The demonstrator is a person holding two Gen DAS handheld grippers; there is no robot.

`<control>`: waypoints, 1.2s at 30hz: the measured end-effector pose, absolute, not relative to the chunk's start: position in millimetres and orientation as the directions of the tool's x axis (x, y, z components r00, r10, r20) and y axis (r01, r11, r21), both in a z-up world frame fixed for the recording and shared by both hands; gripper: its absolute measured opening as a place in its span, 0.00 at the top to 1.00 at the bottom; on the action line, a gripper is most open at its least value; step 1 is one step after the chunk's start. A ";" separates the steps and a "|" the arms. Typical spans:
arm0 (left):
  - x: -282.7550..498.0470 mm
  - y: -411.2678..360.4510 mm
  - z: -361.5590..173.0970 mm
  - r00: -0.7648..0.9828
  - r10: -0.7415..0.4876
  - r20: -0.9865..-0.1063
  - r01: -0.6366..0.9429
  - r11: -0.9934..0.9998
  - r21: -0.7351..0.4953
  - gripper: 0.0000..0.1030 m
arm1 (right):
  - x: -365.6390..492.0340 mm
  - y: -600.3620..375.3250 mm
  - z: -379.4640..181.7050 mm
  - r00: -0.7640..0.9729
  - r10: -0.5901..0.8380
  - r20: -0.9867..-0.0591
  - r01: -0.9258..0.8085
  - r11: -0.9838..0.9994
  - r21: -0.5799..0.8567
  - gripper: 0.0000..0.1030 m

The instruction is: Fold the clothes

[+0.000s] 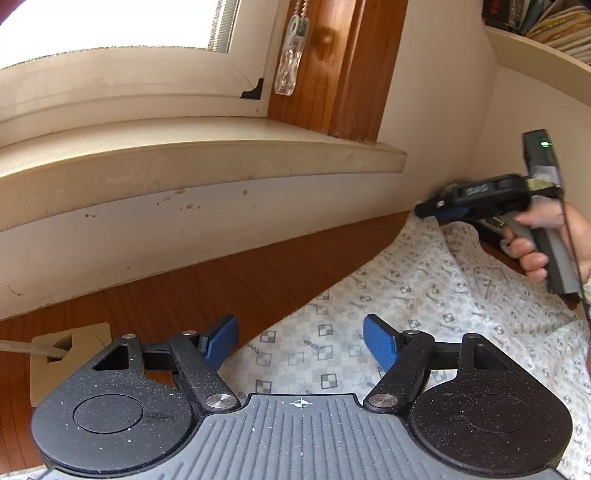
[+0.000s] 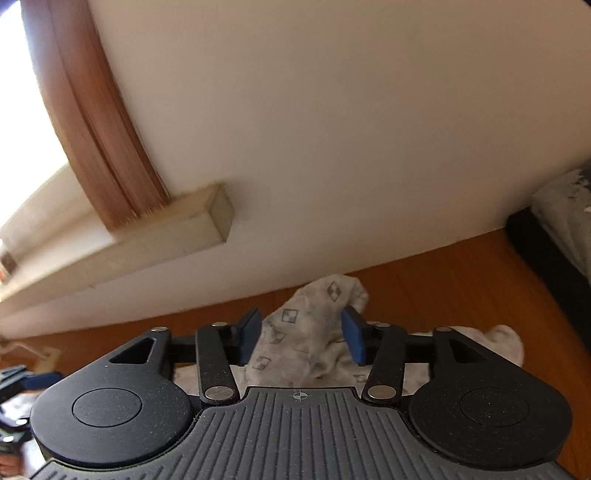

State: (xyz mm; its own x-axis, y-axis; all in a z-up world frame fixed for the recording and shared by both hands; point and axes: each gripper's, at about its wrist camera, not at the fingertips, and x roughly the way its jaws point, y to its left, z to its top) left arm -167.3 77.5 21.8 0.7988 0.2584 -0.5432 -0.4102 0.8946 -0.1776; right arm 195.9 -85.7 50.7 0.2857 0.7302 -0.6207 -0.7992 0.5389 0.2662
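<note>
A white garment with a grey square print [image 1: 417, 295] lies spread on the wooden table [image 1: 207, 291]. My left gripper [image 1: 301, 341] is open just above its near edge, the blue pads wide apart and empty. My right gripper [image 1: 443, 212] shows in the left wrist view at the garment's far corner, near the wall. In the right wrist view the right gripper [image 2: 303, 334] has its blue pads on either side of a raised bunch of the garment [image 2: 306, 332], with a gap between pads and cloth on the left. The pads stand apart.
A stone window sill [image 1: 192, 162] juts out over the table's far side, with a wooden window frame [image 1: 351, 66] above. A cable outlet plate [image 1: 66, 354] is set in the table at left. A dark object [image 2: 546, 251] lies at the table's right. A bookshelf [image 1: 546, 33] hangs top right.
</note>
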 end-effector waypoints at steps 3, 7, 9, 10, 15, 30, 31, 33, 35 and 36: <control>-168.2 77.0 21.3 0.799 0.259 -0.542 -0.410 0.895 -0.178 0.25 | 195.0 -75.8 44.2 0.300 0.694 -0.654 -0.790 0.565 0.238 0.51; -168.8 77.9 20.9 0.801 0.251 -0.544 -0.406 0.895 -0.186 0.25 | 193.5 -99.7 59.1 0.309 0.726 -0.615 -0.797 0.551 0.250 0.94; -168.5 78.7 20.7 0.801 0.243 -0.547 -0.400 0.897 -0.189 0.24 | 196.0 -119.7 67.8 0.322 0.746 -0.583 -0.785 0.555 0.276 0.94; -168.2 78.6 20.7 0.801 0.240 -0.548 -0.398 0.898 -0.188 0.24 | 201.2 -127.4 64.3 0.316 0.745 -0.587 -0.770 0.563 0.300 0.94; -167.7 77.2 20.9 0.799 0.241 -0.551 -0.394 0.902 -0.177 0.24 | 207.7 -132.5 36.4 0.313 0.710 -0.630 -0.742 0.597 0.304 0.86; -166.4 76.3 20.4 0.796 0.239 -0.555 -0.393 0.903 -0.174 0.22 | 204.7 -146.8 59.1 0.476 0.724 -0.500 -0.723 0.645 0.246 0.93; -166.0 76.5 20.3 0.796 0.239 -0.556 -0.393 0.903 -0.174 0.22 | 201.9 -148.3 61.0 0.480 0.721 -0.500 -0.728 0.645 0.232 0.90; -165.7 76.8 20.1 0.796 0.239 -0.556 -0.393 0.903 -0.173 0.22 | 193.0 -151.3 65.6 0.470 0.731 -0.495 -0.754 0.624 0.206 0.83; -165.7 76.8 20.0 0.796 0.240 -0.556 -0.393 0.903 -0.174 0.21 | 183.1 -149.5 69.8 0.422 0.755 -0.502 -0.794 0.575 0.199 0.75; -165.7 76.8 20.0 0.796 0.240 -0.556 -0.393 0.903 -0.173 0.21 | 176.8 -148.7 69.6 0.375 0.773 -0.512 -0.819 0.535 0.208 0.70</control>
